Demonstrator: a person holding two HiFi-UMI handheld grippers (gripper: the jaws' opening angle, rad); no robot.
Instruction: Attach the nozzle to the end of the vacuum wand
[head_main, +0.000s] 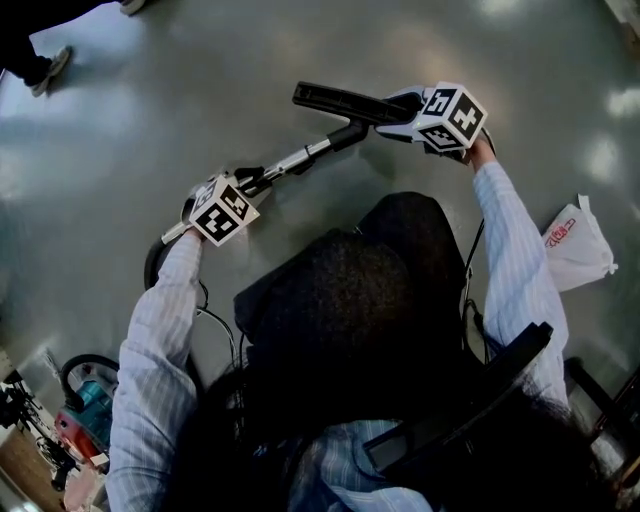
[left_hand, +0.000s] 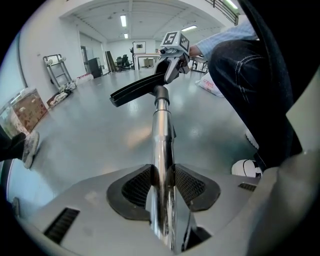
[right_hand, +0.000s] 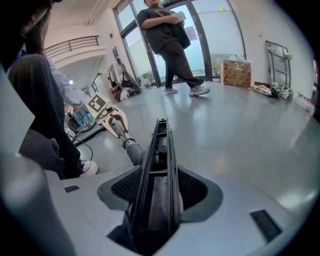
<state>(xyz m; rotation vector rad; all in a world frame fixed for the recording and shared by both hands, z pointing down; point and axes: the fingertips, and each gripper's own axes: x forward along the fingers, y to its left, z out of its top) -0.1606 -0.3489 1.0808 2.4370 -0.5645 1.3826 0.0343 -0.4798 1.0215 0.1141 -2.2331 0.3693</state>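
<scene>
Left gripper (left_hand: 162, 190) clamped on the shiny wand (left_hand: 161, 130), pads pressing both sides. Right gripper (right_hand: 160, 190) clamped on the black nozzle (right_hand: 161, 145), jaws fairly wide. Wand's dark tip touches the nozzle just ahead of the right jaws, on their left.

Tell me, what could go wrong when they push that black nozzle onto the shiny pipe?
The wand is smooth metal, so it might slide through the left gripper when pushed. The nozzle, held in the right gripper, meets the wand's end at an angle, so it could jam or go on crooked. If either grip slips, the part may drop on the hard floor.
</scene>
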